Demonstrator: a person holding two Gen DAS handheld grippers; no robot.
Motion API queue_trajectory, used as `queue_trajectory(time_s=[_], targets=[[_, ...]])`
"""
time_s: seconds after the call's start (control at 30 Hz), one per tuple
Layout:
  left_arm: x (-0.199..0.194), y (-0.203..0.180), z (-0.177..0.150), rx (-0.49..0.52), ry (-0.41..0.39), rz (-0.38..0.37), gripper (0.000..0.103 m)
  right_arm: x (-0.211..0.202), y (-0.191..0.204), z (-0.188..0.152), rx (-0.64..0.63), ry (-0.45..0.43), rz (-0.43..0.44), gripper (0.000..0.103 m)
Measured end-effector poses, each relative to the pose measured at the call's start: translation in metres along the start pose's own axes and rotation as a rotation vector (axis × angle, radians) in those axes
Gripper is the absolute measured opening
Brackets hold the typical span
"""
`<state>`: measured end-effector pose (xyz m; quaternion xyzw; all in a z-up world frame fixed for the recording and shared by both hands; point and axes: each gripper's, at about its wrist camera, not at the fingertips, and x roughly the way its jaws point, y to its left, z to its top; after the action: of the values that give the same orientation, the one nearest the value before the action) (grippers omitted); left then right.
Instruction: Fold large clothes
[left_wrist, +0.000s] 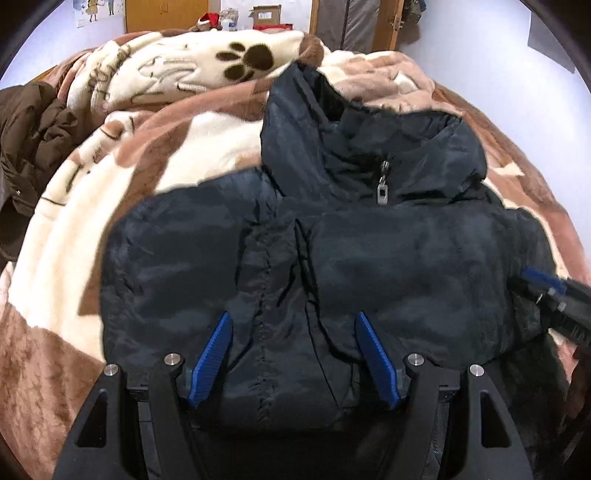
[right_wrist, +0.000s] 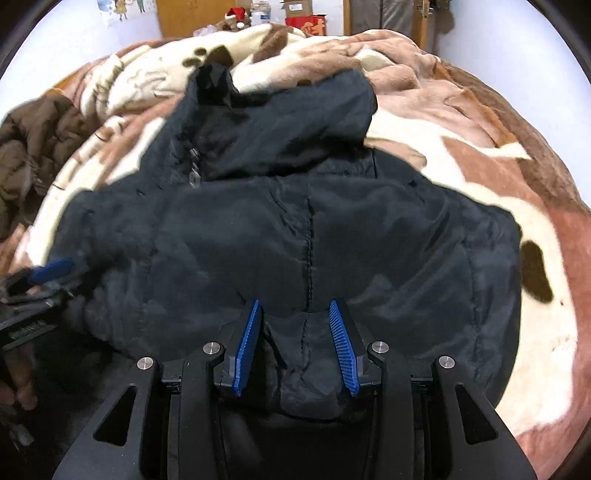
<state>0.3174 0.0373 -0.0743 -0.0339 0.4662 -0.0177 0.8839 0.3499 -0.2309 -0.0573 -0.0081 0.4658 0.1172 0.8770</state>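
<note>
A dark navy hooded padded jacket (left_wrist: 369, 258) lies front up on the bed, its zipper pull (left_wrist: 383, 192) below the hood (left_wrist: 369, 122). The lower part is doubled up over the chest. My left gripper (left_wrist: 292, 317) holds a thick fold of that part, which fills the space between its wide-set blue pads. In the right wrist view the jacket (right_wrist: 369, 229) spreads the same way, and my right gripper (right_wrist: 294, 303) pinches a bunched fold along a seam. Each gripper shows at the edge of the other's view: the right gripper (left_wrist: 546, 284) and the left gripper (right_wrist: 51, 271).
A plush brown and cream blanket (left_wrist: 74, 258) with paw prints covers the bed. A brown padded coat (left_wrist: 33, 129) lies crumpled at the left edge. A hand (right_wrist: 18, 387) shows at lower left. A wooden cabinet (left_wrist: 166, 14) and a cardboard box (left_wrist: 266, 14) stand behind.
</note>
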Motion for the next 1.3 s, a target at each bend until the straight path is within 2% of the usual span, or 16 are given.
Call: queue_trajectory(time_s=[0.07, 0.13, 0.37, 0.6, 0.7, 0.77, 0.97, 1.0, 1.03, 1.07, 1.1, 1.13, 1.17, 1.3], targets=[[-0.014, 0.002, 0.01, 0.008, -0.042, -0.012, 0.072, -0.014, -0.006, 0.013, 0.016, -0.048, 0.011, 0.041], [-0.027, 0.004, 0.026, 0.0, -0.081, -0.032, 0.072, -0.023, -0.015, 0.03, 0.038, -0.091, 0.031, 0.053], [-0.023, 0.008, 0.095, -0.004, -0.155, -0.025, 0.072, -0.007, -0.043, 0.097, 0.081, -0.107, 0.043, 0.054], [0.015, 0.005, 0.129, -0.022, -0.134, -0.031, 0.072, 0.038, -0.062, 0.162, 0.078, -0.087, 0.01, 0.054], [0.036, 0.0, 0.151, -0.012, -0.122, -0.03, 0.072, 0.061, -0.072, 0.178, 0.104, -0.064, -0.005, 0.054], [0.056, -0.005, 0.168, -0.005, -0.102, -0.037, 0.072, 0.073, -0.076, 0.185, 0.113, -0.05, 0.005, 0.054], [0.118, -0.014, 0.212, -0.007, -0.052, 0.035, 0.072, 0.107, -0.076, 0.191, 0.064, 0.012, -0.005, 0.053], [0.126, -0.013, 0.216, -0.008, -0.048, 0.051, 0.071, 0.111, -0.076, 0.191, 0.059, 0.019, 0.0, 0.047], [0.133, -0.011, 0.218, -0.011, -0.04, 0.068, 0.062, 0.115, -0.075, 0.192, 0.05, 0.031, 0.009, 0.028], [0.14, -0.008, 0.219, -0.019, -0.025, 0.06, 0.032, 0.117, -0.073, 0.191, 0.041, 0.04, 0.016, 0.02], [0.144, -0.005, 0.219, -0.028, -0.006, 0.045, 0.019, 0.116, -0.069, 0.19, 0.028, 0.034, 0.008, 0.016], [0.145, -0.002, 0.217, -0.044, -0.002, 0.037, 0.011, 0.114, -0.067, 0.19, 0.016, 0.02, 0.01, 0.013], [0.139, 0.001, 0.213, -0.05, -0.028, 0.029, 0.006, 0.109, -0.065, 0.19, 0.013, 0.004, 0.017, 0.012], [0.098, 0.01, 0.199, -0.099, -0.128, -0.008, 0.005, 0.073, -0.064, 0.189, 0.038, -0.078, 0.063, 0.009]])
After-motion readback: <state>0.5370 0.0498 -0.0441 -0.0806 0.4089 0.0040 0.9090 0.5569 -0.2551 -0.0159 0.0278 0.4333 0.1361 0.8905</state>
